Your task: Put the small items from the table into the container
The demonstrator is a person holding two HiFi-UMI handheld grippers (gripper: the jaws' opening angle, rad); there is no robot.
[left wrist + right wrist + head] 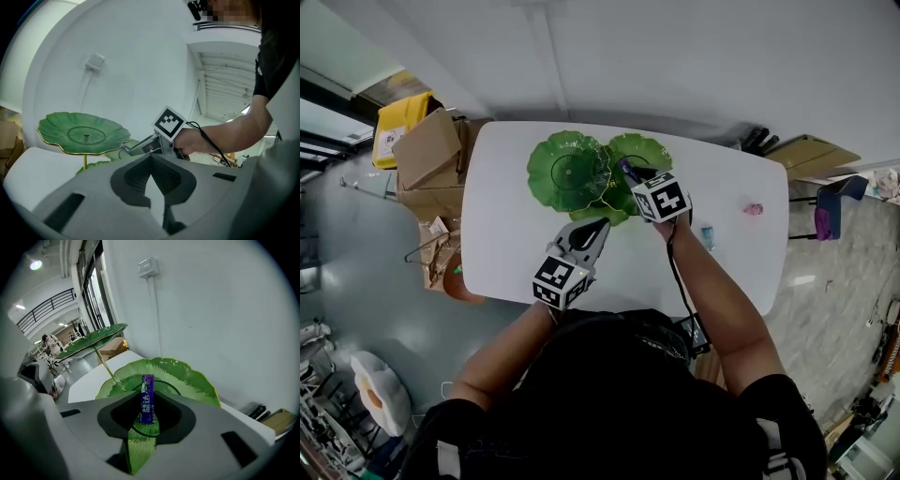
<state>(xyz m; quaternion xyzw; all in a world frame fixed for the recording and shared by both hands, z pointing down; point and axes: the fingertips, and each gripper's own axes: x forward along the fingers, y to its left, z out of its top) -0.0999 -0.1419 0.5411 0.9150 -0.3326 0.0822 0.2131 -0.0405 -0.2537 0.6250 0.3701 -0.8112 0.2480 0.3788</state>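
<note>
We see the right claw (pixel 634 178) clamped on a purple stick pack (pixel 148 392), pinched at its lower end so that it stands up between the jaws. White Chinese characters, 益达, run down the wrapper; the smaller print under them is too fine for us to read. In the right gripper view the pack shows against the lower leaf dish (pixel 187 376) of the green tiered stand (pixel 572 169), at the centre of the frame; whether it touches the dish we cannot tell. The left claw (pixel 151 159) has its jaws drawn together with nothing between them, and in the head view it shows over the white table (pixel 511 244), just below the stand. The right claw's cube (pixel 661 197) bears black-and-white square markers. Right of it, two small items lie on the table: a blue one (pixel 707 234) beside the forearm and a pink one (pixel 753 209) farther right, well apart from the stand. At the upper left, beside the table, stand cardboard boxes (pixel 427 150) and a yellow bag (pixel 401 120) whose label is too small for us to read
</note>
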